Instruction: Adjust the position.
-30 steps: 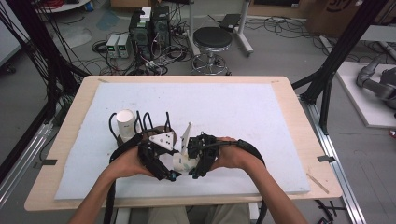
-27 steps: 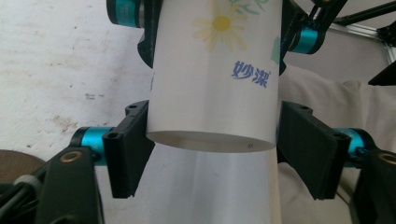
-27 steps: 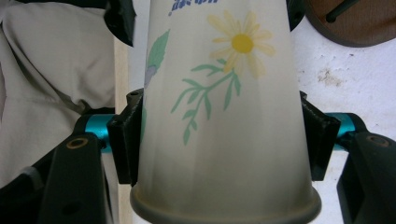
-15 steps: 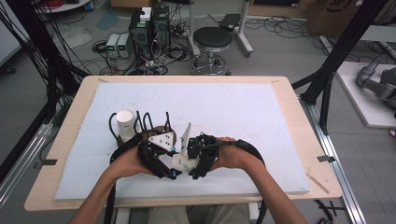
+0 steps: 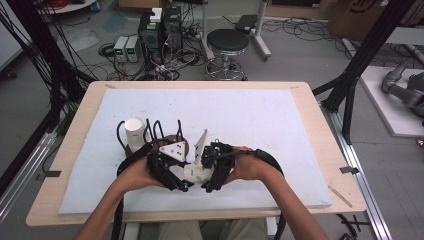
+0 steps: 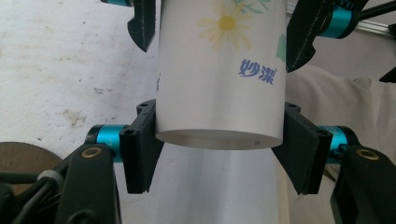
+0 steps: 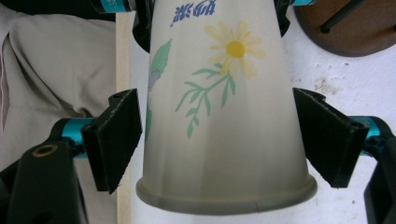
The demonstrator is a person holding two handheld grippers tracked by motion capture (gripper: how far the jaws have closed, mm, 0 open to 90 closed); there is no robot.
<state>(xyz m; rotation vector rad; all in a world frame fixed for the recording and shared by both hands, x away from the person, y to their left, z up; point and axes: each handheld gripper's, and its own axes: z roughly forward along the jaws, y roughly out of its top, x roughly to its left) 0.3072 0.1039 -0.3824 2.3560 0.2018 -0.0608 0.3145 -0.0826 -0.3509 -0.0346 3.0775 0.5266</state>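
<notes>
Nearest the person, at the front middle of the worktop, a paper cup lay level between the two sets of tongs, in the same spot as a second before, with both hands unmoved. The left tongs were clamped on its narrow base end, the black pads pressing both sides of the cup. The right tongs had just been opening: their pads stood off the wide rimmed end, a gap showing on each side, the cup between them but not pressed. The cup was white, printed with a yellow daisy, green stems and leaves and blue lettering, with a rolled lip at its mouth. In the high view the left tongs and right tongs met almost tip to tip around it. Farther back on the white pad stood a second white cup, upright, beside a brown stand with black hoops.
</notes>
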